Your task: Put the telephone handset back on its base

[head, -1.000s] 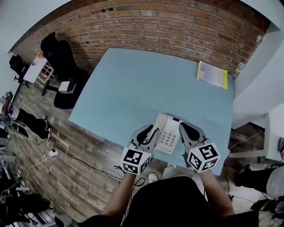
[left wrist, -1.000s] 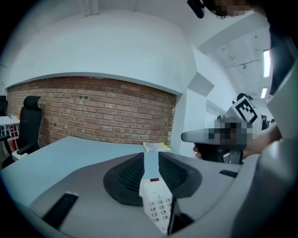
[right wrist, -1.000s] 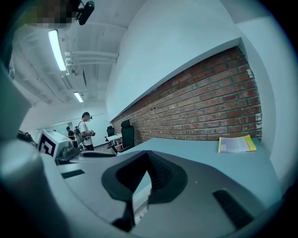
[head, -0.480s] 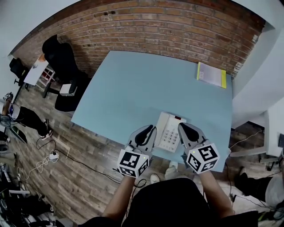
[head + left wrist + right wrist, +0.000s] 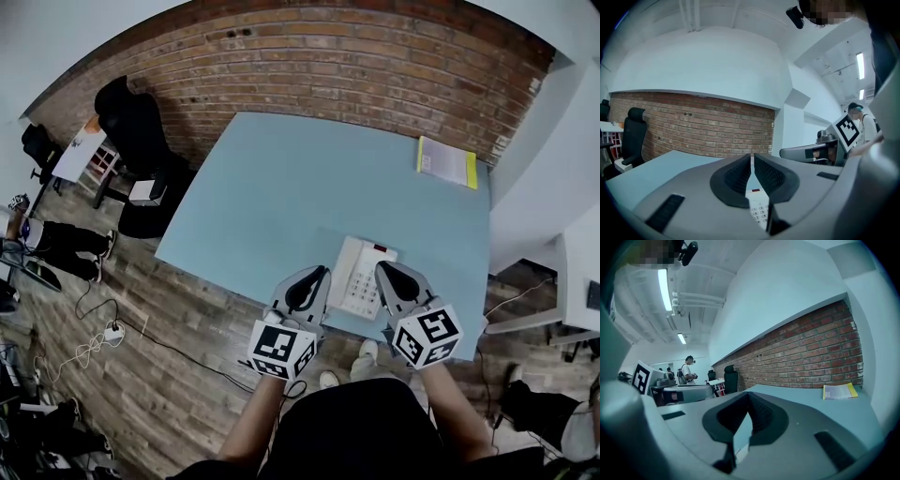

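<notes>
The white telephone (image 5: pixel 364 277) sits near the front edge of the blue table (image 5: pixel 309 178), keypad up, a small red window at its far end. Its handset (image 5: pixel 344 266) appears to lie along the base's left side. My left gripper (image 5: pixel 317 274) hovers just left of the phone. Its jaws have just been closing with nothing between them and now leave only a thin slit (image 5: pixel 752 161), through which the keypad (image 5: pixel 759 209) shows. My right gripper (image 5: pixel 383 269) hangs at the phone's right side, shut and empty (image 5: pixel 749 400).
A yellow booklet (image 5: pixel 448 160) lies at the table's far right corner, also in the right gripper view (image 5: pixel 840 391). A brick wall (image 5: pixel 375 66) runs behind the table. A black office chair (image 5: pixel 136 122) stands at far left, with cables on the wooden floor (image 5: pixel 89 342).
The left gripper's jaws have narrowed from partly open to nearly touching. Both grippers have lifted and drawn slightly back from the phone. The phone has not moved on the table.
</notes>
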The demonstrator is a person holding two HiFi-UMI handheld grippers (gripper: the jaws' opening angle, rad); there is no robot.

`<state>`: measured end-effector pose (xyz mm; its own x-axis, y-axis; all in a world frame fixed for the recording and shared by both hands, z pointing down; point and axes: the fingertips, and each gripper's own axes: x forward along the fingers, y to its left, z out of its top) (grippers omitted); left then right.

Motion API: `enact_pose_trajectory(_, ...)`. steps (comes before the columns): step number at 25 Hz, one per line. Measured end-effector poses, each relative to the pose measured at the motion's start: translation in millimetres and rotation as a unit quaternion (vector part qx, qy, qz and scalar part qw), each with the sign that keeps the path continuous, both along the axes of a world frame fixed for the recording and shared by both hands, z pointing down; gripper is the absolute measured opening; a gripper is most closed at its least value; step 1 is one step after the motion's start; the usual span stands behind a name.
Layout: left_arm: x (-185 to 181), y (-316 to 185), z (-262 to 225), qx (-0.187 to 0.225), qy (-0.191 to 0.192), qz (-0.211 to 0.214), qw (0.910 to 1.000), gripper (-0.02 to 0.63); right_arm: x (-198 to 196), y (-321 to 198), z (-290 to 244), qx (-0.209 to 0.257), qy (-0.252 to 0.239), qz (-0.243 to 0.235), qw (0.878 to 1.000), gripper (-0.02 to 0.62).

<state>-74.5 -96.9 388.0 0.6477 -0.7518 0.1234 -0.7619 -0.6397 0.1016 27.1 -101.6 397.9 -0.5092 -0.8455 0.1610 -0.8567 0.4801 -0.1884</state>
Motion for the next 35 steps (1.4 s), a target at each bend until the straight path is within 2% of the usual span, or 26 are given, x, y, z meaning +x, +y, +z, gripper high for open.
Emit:
enact_pose_trajectory(9, -10.9, 21.6, -8.5, 0.013, 0.000, 0.002, 0.9999, 0.020, -13.5, 22.6, -2.8, 0.003, -0.001, 0.003, 1.000, 0.012)
enact_pose_trajectory(19, -25.9, 47.5, -2.2, 0.007, 0.007, 0.003, 0.9999, 0.009, -25.5, 48.9, -5.6, 0.005, 0.004, 0.008, 1.000, 0.012)
enact_pose_trajectory(35, -56.5, 79.4, 6.1, 0.005, 0.011, 0.009, 0.9999, 0.009, -38.1, 63.8, -12.5, 0.019, 0.006, 0.034, 0.999, 0.012)
